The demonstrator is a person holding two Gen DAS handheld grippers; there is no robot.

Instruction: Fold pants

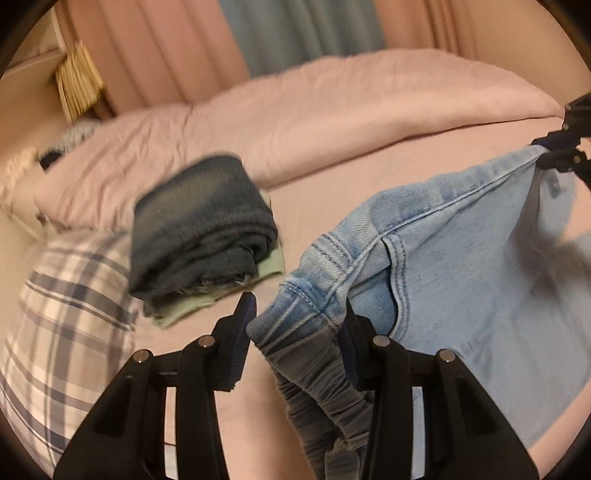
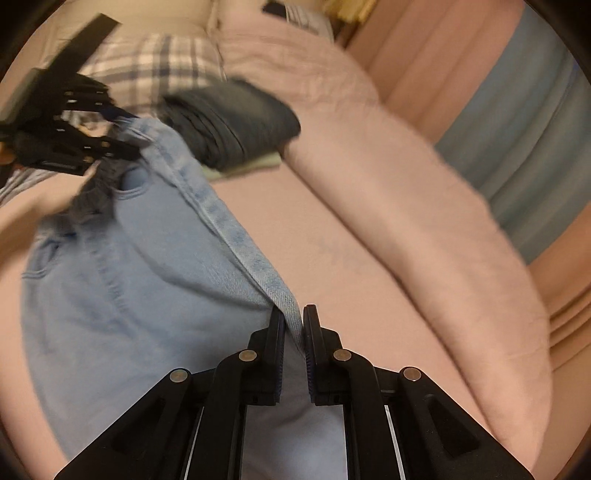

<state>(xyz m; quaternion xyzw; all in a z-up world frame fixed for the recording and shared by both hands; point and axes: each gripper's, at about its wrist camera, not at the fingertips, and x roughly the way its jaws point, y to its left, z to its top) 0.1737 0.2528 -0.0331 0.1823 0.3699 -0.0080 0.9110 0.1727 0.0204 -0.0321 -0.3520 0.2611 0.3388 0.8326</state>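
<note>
Light blue jeans (image 1: 461, 266) hang stretched between my two grippers above a pink bed. My left gripper (image 1: 299, 317) holds one waistband corner, with bunched denim and grey lining between its fingers. My right gripper (image 2: 293, 317) is shut on the other waistband edge (image 2: 266, 273). In the left wrist view the right gripper (image 1: 561, 151) shows at the far right, pinching the jeans. In the right wrist view the left gripper (image 2: 74, 129) shows at the upper left, and the jeans (image 2: 129, 277) hang below it.
A folded dark denim garment (image 1: 199, 225) lies on a folded pale green one (image 1: 184, 306) on the pink sheet (image 1: 332, 206). A plaid pillow (image 1: 62, 314) lies at the left. A pink duvet (image 1: 332, 110) and curtains (image 1: 295, 29) are behind.
</note>
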